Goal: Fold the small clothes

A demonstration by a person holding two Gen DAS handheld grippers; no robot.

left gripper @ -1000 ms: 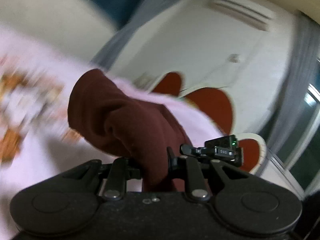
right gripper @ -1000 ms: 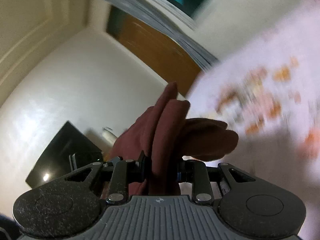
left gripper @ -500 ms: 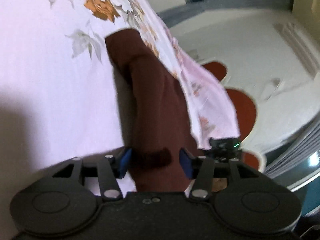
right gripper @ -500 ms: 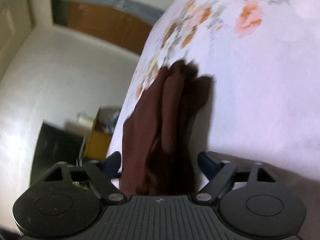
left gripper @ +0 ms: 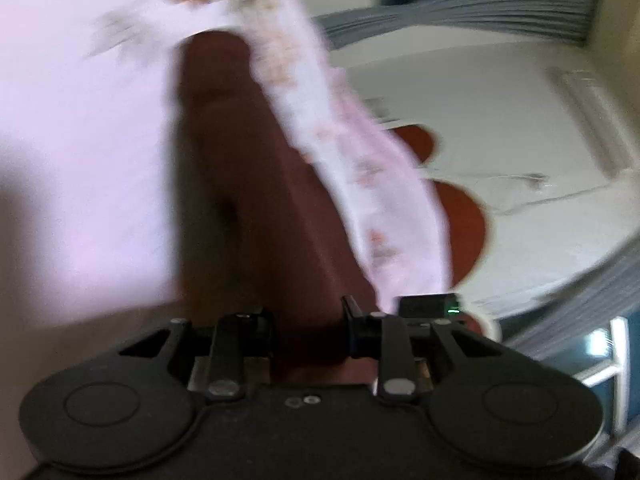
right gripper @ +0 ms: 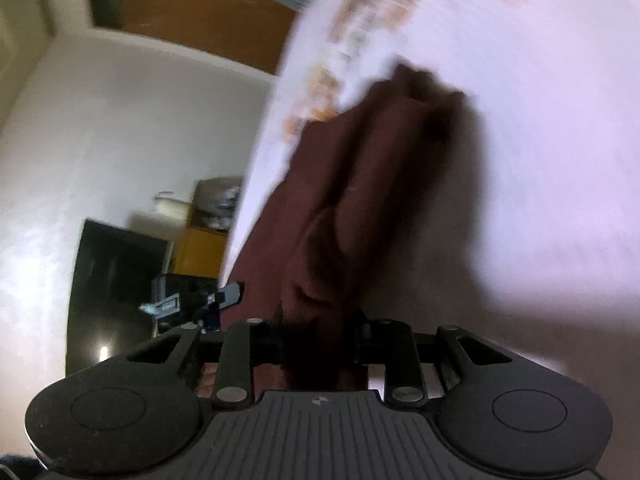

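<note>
A dark maroon garment (left gripper: 256, 184) lies stretched out as a long folded strip on a pale pink floral bed sheet (left gripper: 80, 140). Its near end runs between the fingers of my left gripper (left gripper: 308, 328). The jaws are closing and the cloth fills the gap from pad to pad. In the right wrist view the other end of the maroon garment (right gripper: 352, 184) lies bunched in folds on the sheet (right gripper: 540, 120). It passes between the closing jaws of my right gripper (right gripper: 320, 340), whose pads touch the cloth on both sides. Both views are blurred.
The sheet's edge (left gripper: 360, 168) hangs over the side of the bed, with red-brown rounded mats (left gripper: 460, 224) on a white floor beyond and a grey curtain (left gripper: 480, 4). In the right wrist view there is a black screen (right gripper: 112, 280), a yellow cabinet (right gripper: 200, 252) and a wooden door (right gripper: 192, 20).
Both grippers came down from holding the garment in the air to the sheet. Half a second ago their jaws stood wide around the cloth. Now they have narrowed onto it.
</note>
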